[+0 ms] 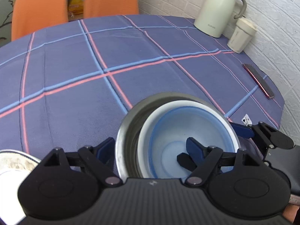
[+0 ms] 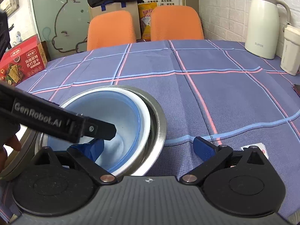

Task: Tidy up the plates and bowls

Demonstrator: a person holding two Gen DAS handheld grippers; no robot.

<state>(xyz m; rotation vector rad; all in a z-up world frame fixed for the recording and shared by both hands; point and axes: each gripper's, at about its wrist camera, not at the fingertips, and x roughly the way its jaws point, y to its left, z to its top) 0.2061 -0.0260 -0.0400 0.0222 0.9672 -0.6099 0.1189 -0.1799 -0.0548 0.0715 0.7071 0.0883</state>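
The blue bowl (image 1: pixel 180 140) sits nested inside a white bowl (image 1: pixel 150 131), and both rest inside a steel bowl (image 1: pixel 127 129) on the counter (image 1: pixel 75 97), which is covered by a blue checked cloth. All places here are given from the steel bowl.

The left tool (image 1: pixel 150 150) stands with its fingers spread apart: one blue pad lies outside the steel bowl's rim on the left, the other reaches down into the blue bowl. Neither pad visibly presses on a wall.

The right tool (image 2: pixel 150 146) is also spread wide. Its left finger (image 2: pixel 93 148) dips inside the blue bowl and its right finger (image 2: pixel 204 148) hangs over the cloth just beside the steel bowl.

Left of the steel bowl, a pale plate (image 1: pixel 15 165) shows at the edge. Far beyond it to the right stand a cream jug (image 1: pixel 215 9) and a mug (image 1: pixel 241 35), with a red phone (image 1: pixel 258 80) nearer. Two orange chairs (image 2: pixel 110 30) stand past the counter's far side.
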